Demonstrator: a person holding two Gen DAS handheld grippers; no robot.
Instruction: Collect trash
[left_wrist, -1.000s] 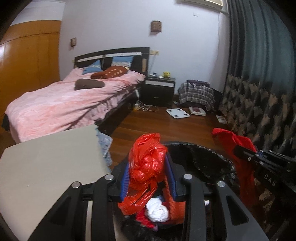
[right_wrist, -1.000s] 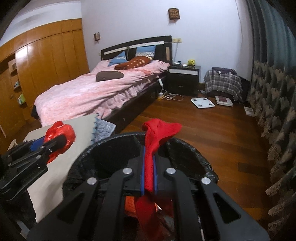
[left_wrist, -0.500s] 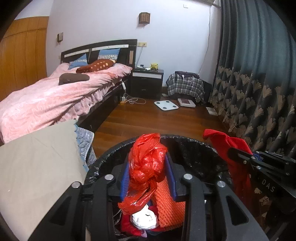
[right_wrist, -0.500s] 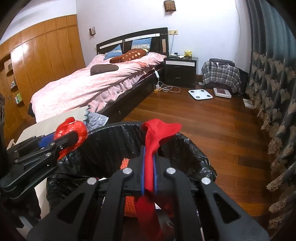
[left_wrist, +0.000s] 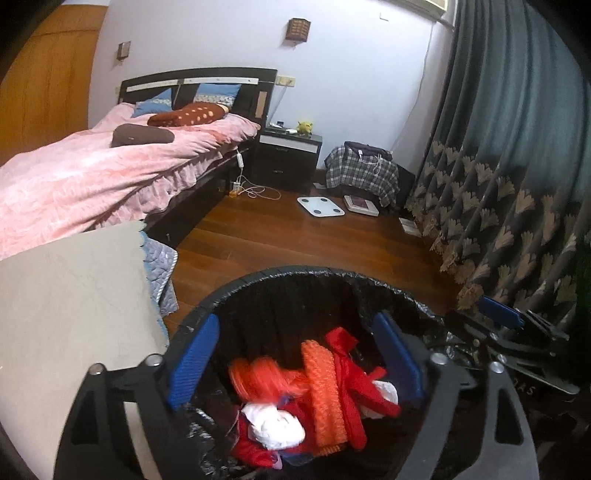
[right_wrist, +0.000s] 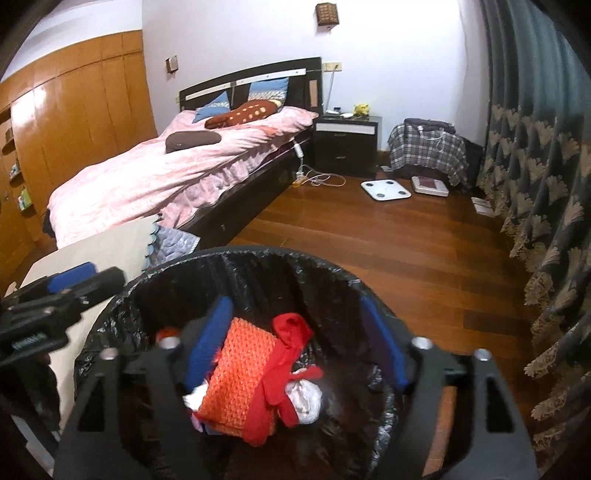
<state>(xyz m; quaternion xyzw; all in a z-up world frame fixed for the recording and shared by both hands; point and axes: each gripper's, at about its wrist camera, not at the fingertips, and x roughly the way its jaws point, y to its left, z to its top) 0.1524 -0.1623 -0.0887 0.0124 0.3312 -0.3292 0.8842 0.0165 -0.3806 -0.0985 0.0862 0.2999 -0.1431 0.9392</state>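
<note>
Left wrist view is showing the trash (left_wrist: 314, 398) lying in the bin (left_wrist: 295, 273): red plastic, an orange mesh piece, red cloth and white wads, piled together below my fingers. My left gripper (left_wrist: 295, 369) is hanging over the bin mouth with its jaws spread wide and nothing between them; my right gripper (right_wrist: 295, 350) is doing the same, wide and empty, with the red cloth (right_wrist: 291, 328) now draped over the mesh (right_wrist: 240, 373) beneath it. I am judging the drop done, yet risks are remaining: the liner (right_wrist: 110, 332) is sitting loose on the rim, and a finger catching it while I am pulling back could drag the liner or tip the bin. Against the earlier frames, my jaws have just been opening, the left was pinching the red bag and the right the red cloth above the bin, and both pieces are now lying inside. Around the bin the floor (right_wrist: 369, 240), bed (right_wrist: 166, 173) and curtain (left_wrist: 498, 184) are showing no further trash that I can make out.
</note>
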